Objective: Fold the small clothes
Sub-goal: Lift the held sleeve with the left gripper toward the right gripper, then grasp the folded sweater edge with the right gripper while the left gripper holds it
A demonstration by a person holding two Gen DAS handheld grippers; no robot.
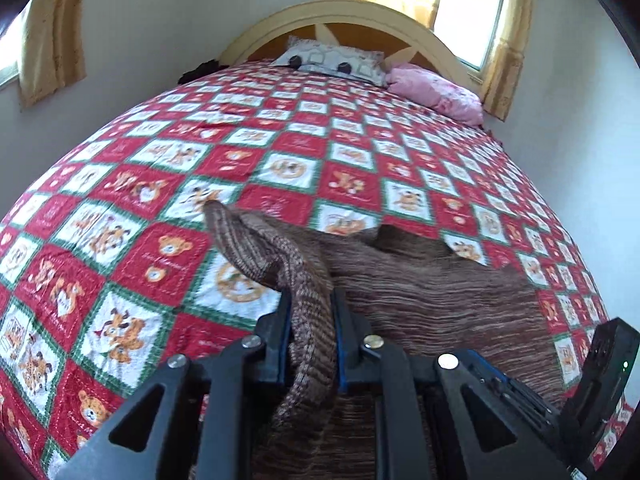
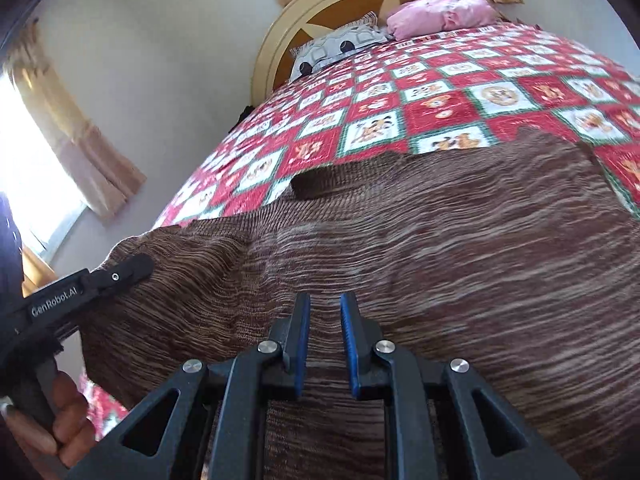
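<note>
A brown striped knit garment (image 1: 420, 292) lies spread on the bed. My left gripper (image 1: 312, 300) is shut on a bunched ribbed edge of it (image 1: 256, 240), and that edge rises off the quilt and curls over to the left. In the right wrist view the left gripper (image 2: 138, 266) pinches the garment's near left corner, held by a hand (image 2: 68, 412). My right gripper (image 2: 325, 300) hovers over the middle of the garment (image 2: 440, 220). Its blue pads (image 2: 304, 320) stand a narrow gap apart with nothing between them.
The bed wears a red, white and green checked quilt (image 1: 280, 140) with bear prints. A patterned pillow (image 1: 336, 60) and a pink pillow (image 1: 436, 88) lie by the cream headboard (image 1: 344, 12). Curtained windows flank the bed.
</note>
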